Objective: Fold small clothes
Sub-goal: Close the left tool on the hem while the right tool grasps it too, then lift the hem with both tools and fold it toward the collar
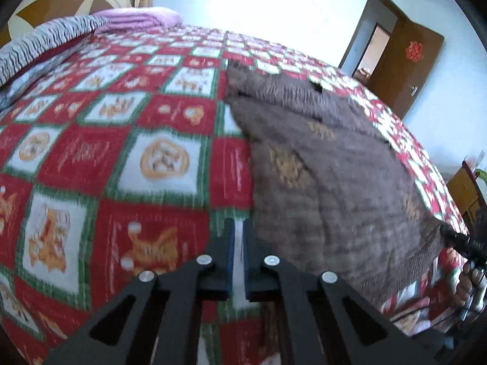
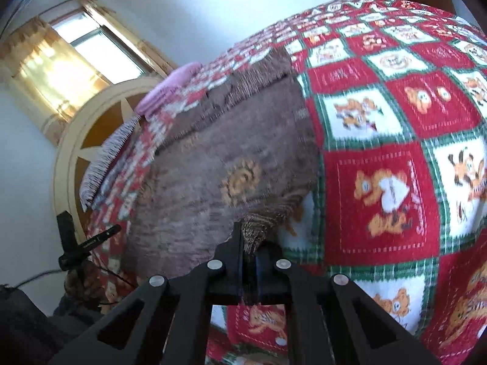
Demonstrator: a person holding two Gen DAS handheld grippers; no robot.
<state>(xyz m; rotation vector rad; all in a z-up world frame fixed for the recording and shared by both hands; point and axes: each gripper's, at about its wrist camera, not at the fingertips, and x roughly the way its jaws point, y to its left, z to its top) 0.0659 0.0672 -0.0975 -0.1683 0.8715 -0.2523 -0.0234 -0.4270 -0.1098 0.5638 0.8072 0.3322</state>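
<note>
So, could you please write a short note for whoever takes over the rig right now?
Left tongs: shut beside the edge of the brown knitted garment; no cloth shows between the pads.
Right tongs: shut on the garment's ribbed hem corner.
Garment: lies spread, mostly flat, on the checked bedspread.
Done: one corner gripped; no clear fold yet.
Left: probably re-grip the other corner with the left tongs, then fold the garment over.

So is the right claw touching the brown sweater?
Touching. The right wrist view shows the right claw shut on a corner of the brown sweater, the knit fabric pinched between its jaws.
</note>
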